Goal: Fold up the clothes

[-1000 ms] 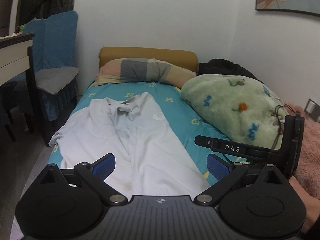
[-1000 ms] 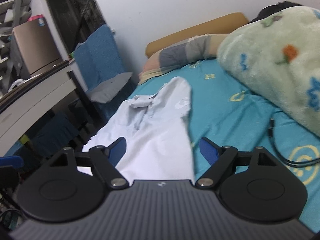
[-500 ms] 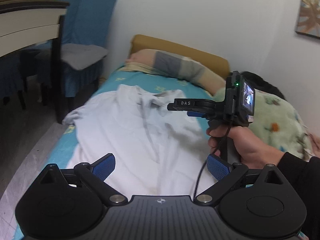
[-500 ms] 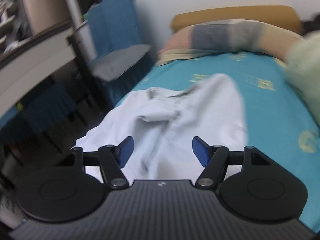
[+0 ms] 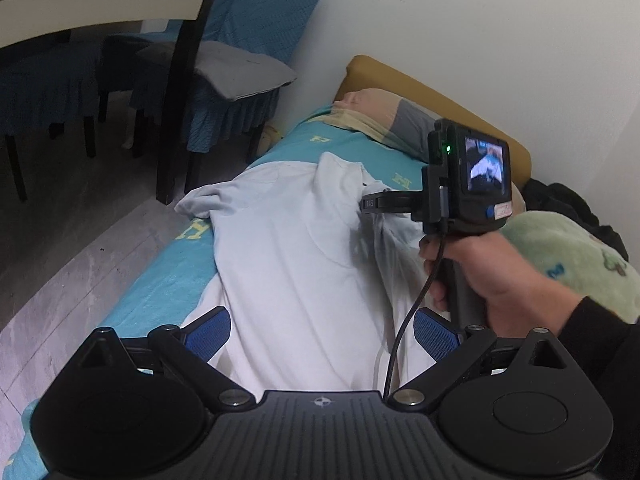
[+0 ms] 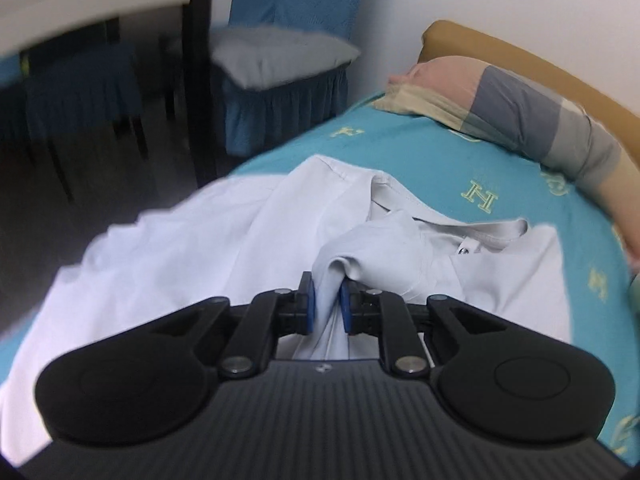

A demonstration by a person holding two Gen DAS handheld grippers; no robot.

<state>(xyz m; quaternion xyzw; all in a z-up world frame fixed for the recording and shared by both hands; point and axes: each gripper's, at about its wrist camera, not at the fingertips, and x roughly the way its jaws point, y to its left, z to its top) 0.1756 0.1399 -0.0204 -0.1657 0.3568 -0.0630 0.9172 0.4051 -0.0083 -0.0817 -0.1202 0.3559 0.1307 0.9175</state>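
So the bed (image 5: 176, 280) with the teal sheet is taking up most of both views, and the pale shirt (image 5: 288, 264) is lying spread along it, collar end toward the striped pillow (image 6: 520, 116), one sleeve drooping over the bed's edge on the chair (image 5: 236, 68) side.

Handling-wise, I'm guessing it's light, thin and totally floppy. It's bunching and tenting wherever it's pulled, so it's not going to hold any shape by itself. It probably drags rather than slides on that sheet. Best places to grab look like the shoulder seams, the collar (image 6: 448, 216) or the hem corners, where the fabric is doubled up and less likely to slip out.

The right claw (image 6: 328, 308) is pressed together, pinching a ridge of shirt fabric just below the collar, and the cloth is peaking up between the blue pads (image 6: 308, 304). The left claw (image 5: 320, 332) is spread wide, hanging over the lower part of the shirt and touching nothing.

Hard to make out:
- the hem is getting cut off behind the left claw's body
- the right hand (image 5: 492, 276) and its handle are covering the shirt's far side
- the right view is blurring at the edges, so I can't tell how the drooping sleeve is lying
- there's a tiny button (image 6: 464, 251) by the collar, barely readable
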